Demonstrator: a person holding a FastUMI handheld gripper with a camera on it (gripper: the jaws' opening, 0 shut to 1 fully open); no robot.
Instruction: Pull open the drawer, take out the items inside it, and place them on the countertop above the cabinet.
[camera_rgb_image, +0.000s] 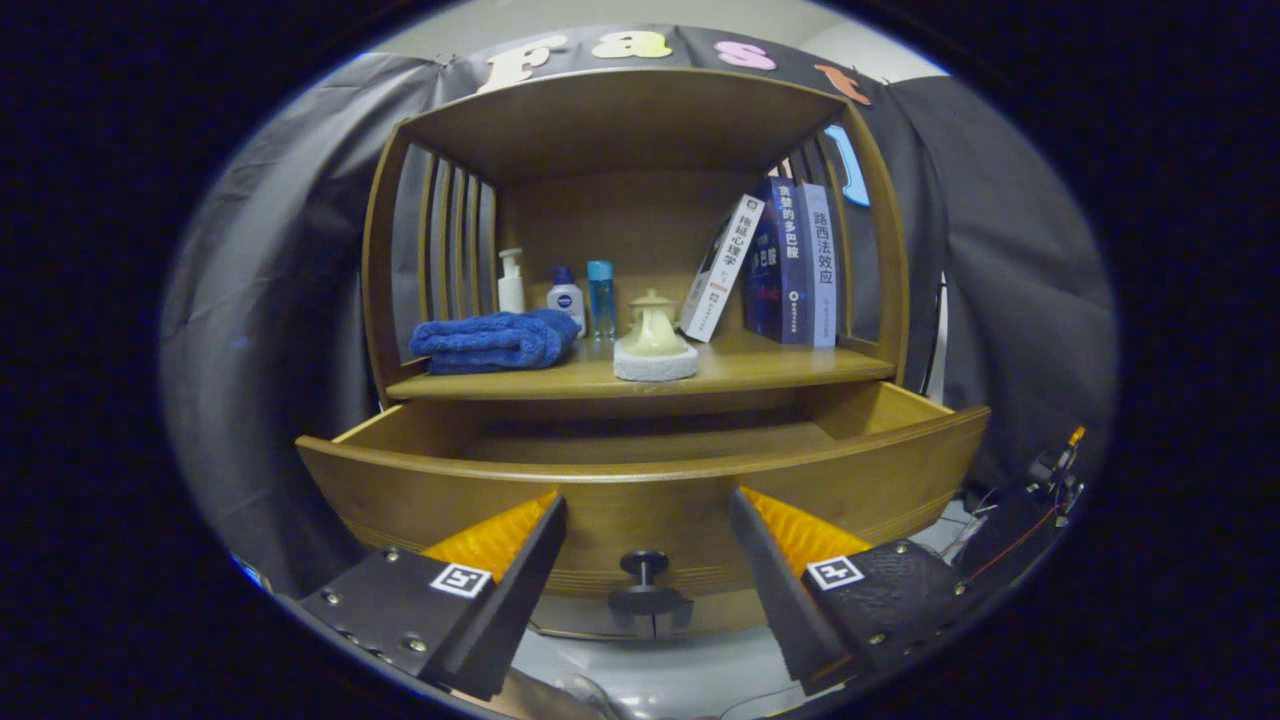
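The wooden drawer (640, 500) stands pulled out below the countertop (760, 370) of the cabinet. Its dark knob (645, 568) sits on the front panel, between my two fingers and a little beyond them. My gripper (648, 515) is open, fingers wide apart, nothing held. What shows of the drawer's inside over the front rim is bare wood; the near part is hidden by the front panel. On the countertop lie a folded blue towel (495, 342) and a pale green lidded pot on a white pad (655, 345).
At the back of the countertop stand three small bottles (565, 295); several books (780, 265) lean at its right. Slatted side walls and a wooden top enclose the shelf. Cables and a dark device (1050, 480) sit low to the right of the drawer.
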